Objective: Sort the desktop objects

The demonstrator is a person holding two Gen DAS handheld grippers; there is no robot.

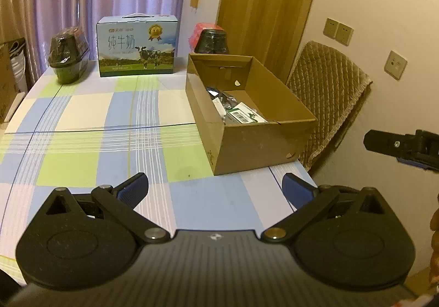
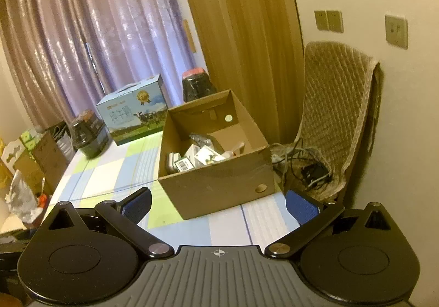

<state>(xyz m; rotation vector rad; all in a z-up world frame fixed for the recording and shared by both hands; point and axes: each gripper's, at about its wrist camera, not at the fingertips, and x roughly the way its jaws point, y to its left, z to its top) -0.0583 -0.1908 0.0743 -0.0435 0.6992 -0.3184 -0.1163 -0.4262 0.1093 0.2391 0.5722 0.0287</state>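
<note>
Both tongs stand spread wide and empty: the left tongs (image 1: 215,187) hang over bare counter (image 1: 82,120), and the right tongs (image 2: 218,204) hover just short of the cardboard box (image 2: 219,186), which lies ahead and slightly right of the left pair.

Inside the box, sorted things already lie in a loose heap: a barcoded packet (image 2: 183,164), small white cartons (image 2: 207,155) and something silvery (image 1: 219,96), too jumbled to name. I see nothing loose on the checked cloth, so sorting looks nearly done.

Risk, as I judge it: the box sits at the counter's right edge beside the padded chair (image 2: 337,115), so a nudge from the right tongs could shove it off. Farther out stand two dark jars (image 1: 68,59) (image 1: 212,41) and a milk carton (image 1: 137,46); a careless sweep could topple them.
</note>
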